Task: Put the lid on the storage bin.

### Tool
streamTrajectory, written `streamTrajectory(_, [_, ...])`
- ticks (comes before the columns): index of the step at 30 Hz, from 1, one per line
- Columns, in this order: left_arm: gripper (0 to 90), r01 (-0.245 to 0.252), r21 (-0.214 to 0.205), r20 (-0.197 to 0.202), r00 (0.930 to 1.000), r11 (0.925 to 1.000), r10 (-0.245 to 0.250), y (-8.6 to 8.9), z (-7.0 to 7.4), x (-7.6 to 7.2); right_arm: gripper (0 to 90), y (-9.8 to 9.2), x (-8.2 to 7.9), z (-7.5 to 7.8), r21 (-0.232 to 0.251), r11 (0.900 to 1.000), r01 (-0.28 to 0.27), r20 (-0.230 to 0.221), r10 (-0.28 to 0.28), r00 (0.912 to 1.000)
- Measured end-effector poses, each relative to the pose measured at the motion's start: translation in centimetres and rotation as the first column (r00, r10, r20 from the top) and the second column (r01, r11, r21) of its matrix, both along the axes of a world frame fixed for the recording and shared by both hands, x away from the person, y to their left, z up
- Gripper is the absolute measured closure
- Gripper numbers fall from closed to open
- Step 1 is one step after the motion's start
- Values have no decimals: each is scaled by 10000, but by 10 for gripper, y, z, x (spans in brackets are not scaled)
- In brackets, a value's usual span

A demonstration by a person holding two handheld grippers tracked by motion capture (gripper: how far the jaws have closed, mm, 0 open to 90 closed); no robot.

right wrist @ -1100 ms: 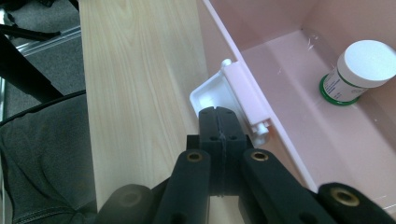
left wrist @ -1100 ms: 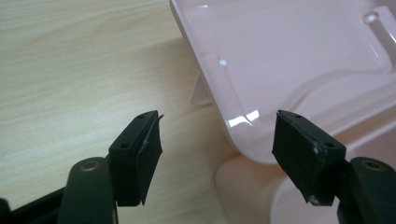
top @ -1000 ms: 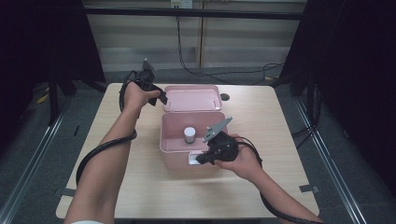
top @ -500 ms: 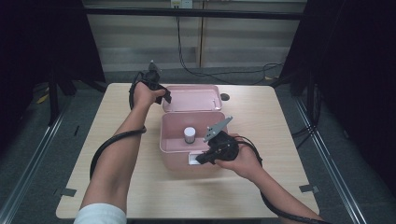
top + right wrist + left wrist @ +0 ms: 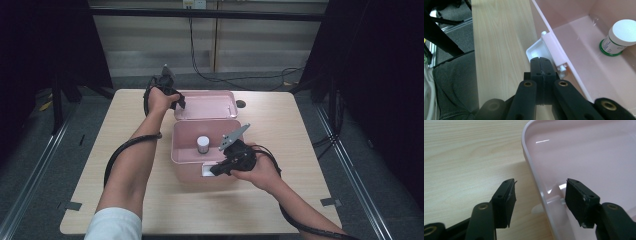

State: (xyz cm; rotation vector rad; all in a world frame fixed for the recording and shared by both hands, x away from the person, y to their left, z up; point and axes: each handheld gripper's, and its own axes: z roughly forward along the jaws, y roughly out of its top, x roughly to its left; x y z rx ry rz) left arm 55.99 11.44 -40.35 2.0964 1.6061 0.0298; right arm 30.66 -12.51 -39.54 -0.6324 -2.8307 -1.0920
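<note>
1. While the right tool [image 5: 216, 171] sits pinched together at the white latch [image 5: 541, 51] on the pink box's [image 5: 200, 167] near wall, it steadies the box on the bench [image 5: 300, 130]
2. Inside stands a small white-capped bottle [image 5: 202, 144], probably light and easy to tip
3. Farther back, the left tool [image 5: 537, 195] has just been closing, its jaws apart astride the open lid's [image 5: 584, 157] rim, not pressing yet
4. Lid looks like thin, glossy plastic: stiff, light, slippery, so I'd grip the rim edge

Lid rim [image 5: 534, 180] between open jaws
</note>
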Motion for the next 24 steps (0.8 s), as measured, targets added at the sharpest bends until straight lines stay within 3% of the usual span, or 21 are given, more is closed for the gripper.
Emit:
streamTrajectory(2, [549, -171, -324, 42, 9998, 9993, 173, 1, -1, 2, 900, 1, 0, 1, -92, 10000, -35, 32, 36, 10000])
streamTrajectory(5, [626, -289, -464, -86, 9996, 9985, 285, 1, -1, 3, 900, 0, 1, 1, -103, 9999, -48, -9, 48, 10000])
streamTrajectory(11, [657, -853, -681, -536, 9952, 9940, 818, 3, 3, 2, 900, 0, 3, 1, -79, 9999, -68, -80, 67, 9999])
streamTrajectory(24, [674, -995, -601, -319, 9947, 9932, 977, 2, 15, -4, 900, 0, 2, 0, -22, 10000, -1, -182, 1, 9998])
